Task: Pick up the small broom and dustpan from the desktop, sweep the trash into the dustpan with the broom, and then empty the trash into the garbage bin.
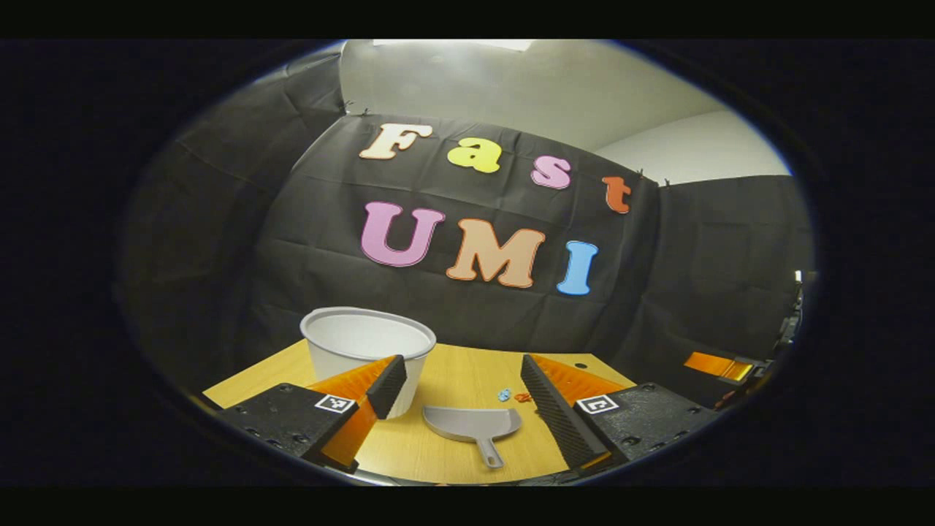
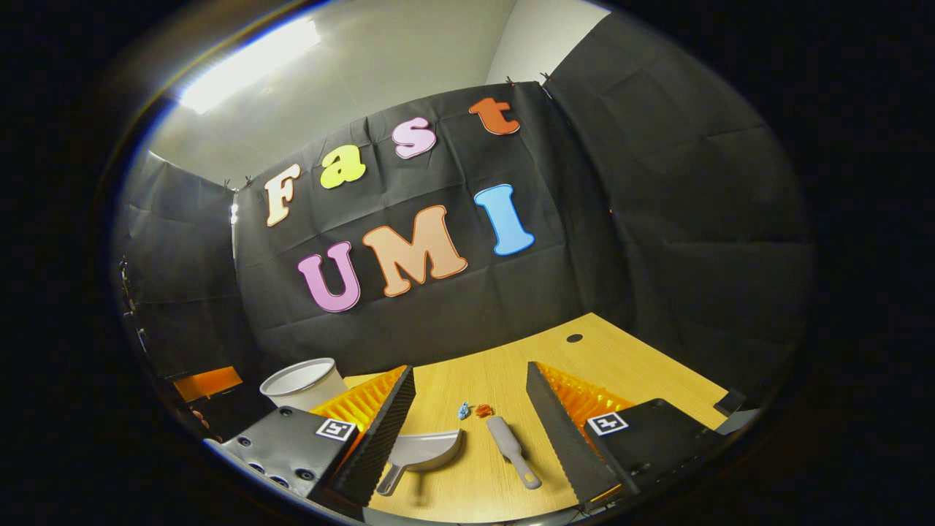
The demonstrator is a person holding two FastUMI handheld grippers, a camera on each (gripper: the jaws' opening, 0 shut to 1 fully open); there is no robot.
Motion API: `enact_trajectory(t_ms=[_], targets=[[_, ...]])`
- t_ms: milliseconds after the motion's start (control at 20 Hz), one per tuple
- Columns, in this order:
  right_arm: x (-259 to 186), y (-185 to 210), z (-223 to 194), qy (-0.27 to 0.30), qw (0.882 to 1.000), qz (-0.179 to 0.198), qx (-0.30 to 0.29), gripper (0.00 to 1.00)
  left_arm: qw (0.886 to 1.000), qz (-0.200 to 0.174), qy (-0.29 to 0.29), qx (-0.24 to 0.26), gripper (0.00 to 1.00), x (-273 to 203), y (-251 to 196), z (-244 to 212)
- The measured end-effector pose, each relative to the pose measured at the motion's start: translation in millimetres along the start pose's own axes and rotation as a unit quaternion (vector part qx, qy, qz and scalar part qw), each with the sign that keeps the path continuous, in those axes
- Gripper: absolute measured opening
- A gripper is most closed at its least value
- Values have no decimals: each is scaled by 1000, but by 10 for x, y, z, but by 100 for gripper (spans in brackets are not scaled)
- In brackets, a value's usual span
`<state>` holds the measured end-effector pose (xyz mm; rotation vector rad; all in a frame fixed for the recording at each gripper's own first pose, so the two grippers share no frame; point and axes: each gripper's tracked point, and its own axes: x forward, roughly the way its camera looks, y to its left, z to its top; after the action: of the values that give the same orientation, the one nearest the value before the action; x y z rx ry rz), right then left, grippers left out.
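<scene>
A: Status, left gripper view?

B: My left gripper hangs above the near edge of the desk, fingers spread wide, nothing between them. The grey dustpan lies flat on the wood in the gap between my fingers, mouth toward the back wall, handle pointing at me. White garbage bin stands upright at the left rear, partly behind my left finger. Two small scraps of trash, one blue and one orange, sit just past the dustpan on its right, near my right finger. Not touching the pan as far as I can tell.

A: Right gripper view?

B: My right gripper is parted wide too, holding nothing, above the desk. The small broom lies on the wood between my fingers, handle toward me. Dustpan is just left of it, apart from it, partly hidden behind my left finger. Trash sits just beyond both, blue scrap beside orange. Garbage bin is at the far left, well apart from the broom.
</scene>
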<state>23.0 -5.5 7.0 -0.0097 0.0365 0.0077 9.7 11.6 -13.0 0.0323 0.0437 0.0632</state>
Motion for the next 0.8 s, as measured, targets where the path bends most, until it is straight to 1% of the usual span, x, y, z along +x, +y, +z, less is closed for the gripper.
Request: enact_trajectory(t_ms=[150,250,300,400,550,600,700,750,800], targets=[[20,-7,-12,3,1000,0,-3,98,1000,4,4,-4,94,19,19,-29],[57,-21,-36,9,1000,0,-7,98,1000,7,9,-6,96,30,23,-64],[55,-33,-60,12,1000,-1,-9,99,1000,8,11,-6,94,35,22,-78],[66,-68,-91,20,1000,-2,-10,99,1000,12,18,-3,96,59,18,-132],[101,-117,-124,31,999,-2,-15,99,1000,9,25,5,92,104,-57,-214],[130,-157,-154,34,999,-4,-21,99,1000,7,28,6,94,123,-85,-264],[251,-205,-263,58,998,-4,-30,99,999,9,45,2,94,172,-126,-419],[312,-188,-352,76,997,4,-32,99,998,9,57,-1,96,189,-152,-516],[376,-179,-431,92,995,10,-41,99,997,7,70,-2,96,207,-196,-605]])
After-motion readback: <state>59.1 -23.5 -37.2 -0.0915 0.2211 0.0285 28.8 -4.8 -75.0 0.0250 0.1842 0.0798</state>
